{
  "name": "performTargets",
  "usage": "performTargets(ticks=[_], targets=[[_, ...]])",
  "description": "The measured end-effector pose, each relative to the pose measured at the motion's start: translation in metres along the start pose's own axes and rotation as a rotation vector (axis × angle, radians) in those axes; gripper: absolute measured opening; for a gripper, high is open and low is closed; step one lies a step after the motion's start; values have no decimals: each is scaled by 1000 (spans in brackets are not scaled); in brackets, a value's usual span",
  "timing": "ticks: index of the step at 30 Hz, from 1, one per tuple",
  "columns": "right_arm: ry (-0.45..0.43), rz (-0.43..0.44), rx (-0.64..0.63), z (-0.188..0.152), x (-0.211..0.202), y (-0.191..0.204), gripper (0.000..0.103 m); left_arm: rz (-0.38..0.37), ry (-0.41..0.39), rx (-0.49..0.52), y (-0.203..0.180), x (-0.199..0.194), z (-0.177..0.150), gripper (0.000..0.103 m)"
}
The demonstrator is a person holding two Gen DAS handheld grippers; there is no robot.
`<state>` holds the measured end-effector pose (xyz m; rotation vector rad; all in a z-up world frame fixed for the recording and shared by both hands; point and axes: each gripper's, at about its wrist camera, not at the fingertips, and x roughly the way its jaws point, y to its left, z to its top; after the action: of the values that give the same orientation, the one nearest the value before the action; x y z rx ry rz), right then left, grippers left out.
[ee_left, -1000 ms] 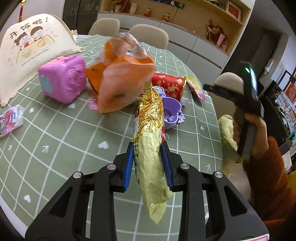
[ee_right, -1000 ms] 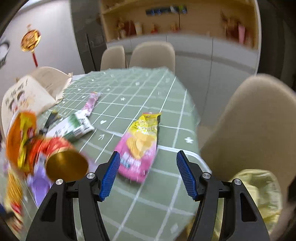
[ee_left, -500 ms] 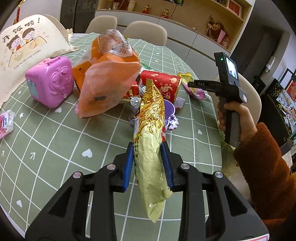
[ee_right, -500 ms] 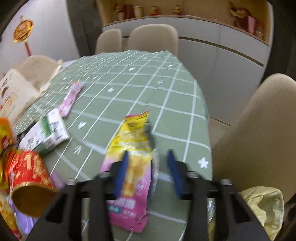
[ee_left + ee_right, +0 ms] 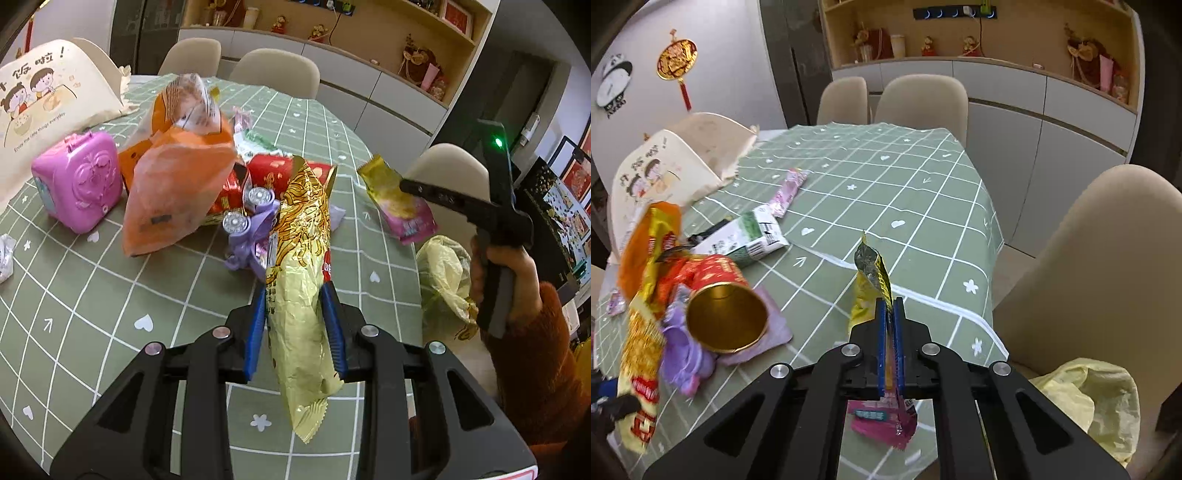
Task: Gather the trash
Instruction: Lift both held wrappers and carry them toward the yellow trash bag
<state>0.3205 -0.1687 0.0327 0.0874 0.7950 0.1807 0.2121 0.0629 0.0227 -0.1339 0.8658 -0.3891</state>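
Left gripper is clamped on a long gold snack wrapper, blue pads pressed against both sides of the pack; the wrapper stands roughly upright between the jaws, its crimped lower end hanging below them and its top rising ahead of them, above the green checked tablecloth. Just ahead of this gripper: purple plastic packaging with two silver discs, a red and gold canister on its side, and, ahead to its left, an orange plastic bag and a pink toy case. Right gripper is closed tight on a yellow and pink snack packet, held edge-on; the packet's yellow end sticks up past the fingertips, its pink end hangs beneath the jaws. In the left wrist view the same packet appears lifted off the table near the table's far right edge. A yellow plastic bag sits below and to the right of the right gripper, beside a beige chair. Ahead left of the right gripper lies a green and white carton.
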Motion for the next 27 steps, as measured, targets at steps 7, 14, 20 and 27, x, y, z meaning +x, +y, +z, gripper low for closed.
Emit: performTargets(ticks=[7,14,20,27], targets=[[34,44,-4,-22,6,2,7,6,-6,-44,2,2,1,29],[89,103,2,-37,26,1,13,5,32,-44,-3,16,-2,29],[113,217,65,-34,30,8,31,-7,47,-46,-3,23,0,30],[129,260,208,-25,39,9,49,-19,51,-57,6,26,4,31]])
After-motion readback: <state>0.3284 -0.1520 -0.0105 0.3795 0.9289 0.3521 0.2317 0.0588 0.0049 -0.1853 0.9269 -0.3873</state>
